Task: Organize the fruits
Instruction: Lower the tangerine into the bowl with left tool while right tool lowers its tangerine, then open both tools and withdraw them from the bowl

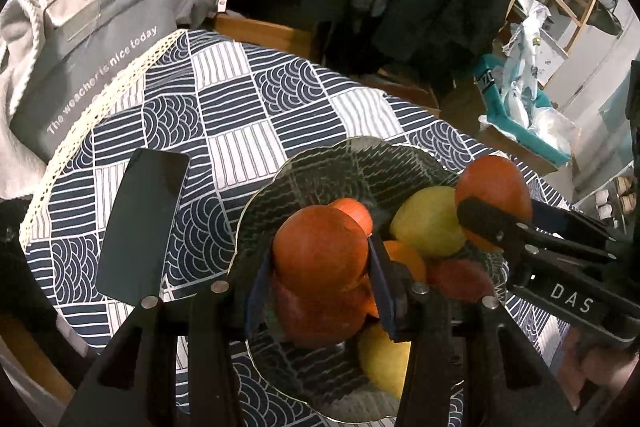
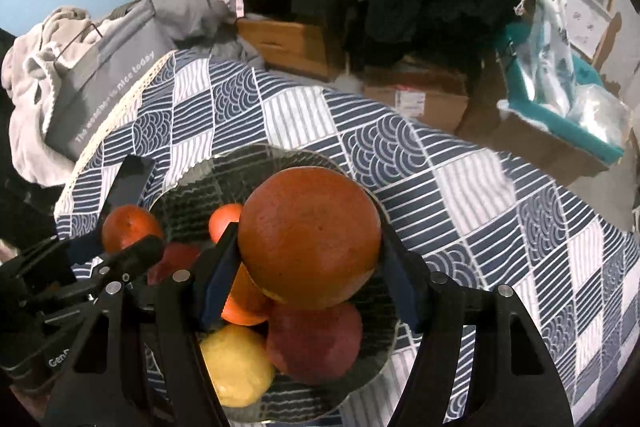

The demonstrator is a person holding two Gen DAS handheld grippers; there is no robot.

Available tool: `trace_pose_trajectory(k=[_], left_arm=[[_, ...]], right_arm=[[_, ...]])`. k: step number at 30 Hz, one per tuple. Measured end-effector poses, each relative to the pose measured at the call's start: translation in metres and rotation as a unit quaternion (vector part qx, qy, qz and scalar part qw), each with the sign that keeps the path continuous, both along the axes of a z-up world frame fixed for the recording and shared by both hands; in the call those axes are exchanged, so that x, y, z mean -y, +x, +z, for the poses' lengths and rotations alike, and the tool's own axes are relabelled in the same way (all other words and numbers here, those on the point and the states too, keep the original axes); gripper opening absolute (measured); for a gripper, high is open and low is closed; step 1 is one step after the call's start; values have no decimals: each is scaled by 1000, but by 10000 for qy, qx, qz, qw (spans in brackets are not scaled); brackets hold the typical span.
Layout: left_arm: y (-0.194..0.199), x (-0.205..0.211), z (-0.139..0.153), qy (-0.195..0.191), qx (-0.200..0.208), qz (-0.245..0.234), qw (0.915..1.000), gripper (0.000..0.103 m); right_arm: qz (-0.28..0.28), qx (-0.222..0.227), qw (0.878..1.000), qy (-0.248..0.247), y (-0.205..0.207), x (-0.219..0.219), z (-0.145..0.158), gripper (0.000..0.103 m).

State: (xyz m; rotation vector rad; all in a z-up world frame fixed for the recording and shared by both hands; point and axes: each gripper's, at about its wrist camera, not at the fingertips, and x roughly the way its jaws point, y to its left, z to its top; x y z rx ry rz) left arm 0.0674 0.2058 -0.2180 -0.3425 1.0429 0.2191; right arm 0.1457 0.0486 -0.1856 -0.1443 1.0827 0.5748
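Observation:
A clear glass dish [image 1: 256,203] on the patterned tablecloth holds several fruits. Among them are a yellow fruit [image 1: 426,223], a small orange [image 1: 356,211] and a red apple [image 1: 460,277]. My left gripper [image 1: 320,259] is shut on an orange [image 1: 316,243] just above the pile. My right gripper [image 1: 500,209] comes in from the right, shut on a second orange [image 1: 492,183]. In the right wrist view, the right gripper [image 2: 310,247] clamps this large orange [image 2: 308,227] over the dish [image 2: 180,187], above a red apple [image 2: 316,339] and a yellow fruit [image 2: 236,367]. The left gripper [image 2: 120,241] holds its orange [image 2: 128,223] at the left.
A black phone [image 1: 144,227] lies flat on the cloth left of the dish. A grey bag [image 1: 88,67] with white lettering and heaped clothes sit past the table's lace edge. Cardboard boxes [image 2: 416,95] and a teal box [image 1: 520,115] stand on the floor beyond.

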Motion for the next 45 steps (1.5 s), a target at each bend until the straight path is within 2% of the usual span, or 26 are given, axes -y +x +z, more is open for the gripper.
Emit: trace_pose_trajectory(k=[5,17,20,23,31,45], left_arm=[[2,-2,-8,-42,-136,3,9999,47],[2,-5,-10,-120,-131,68,9998,49],[2,-5,-8,-116,-111,79,9998,58],[1,-6,-6,-105,-78,95,9999,62],[-2,-5,5,-61,-34,69,10000,62],[-15,13,59,235,446,-76,9987,67]], right_arm=[[46,-143,9999,18,3,-5,-6,68],[73,-295,9995,78,6,-10,-9,70],[73,-343,9992,185,6,-9,-8,71],[105,-324,9981,513,6,-8,2,71],[70,-41,9979,645,4,-5,32,72],[-130,821,9965,37,-16,15,73,74]])
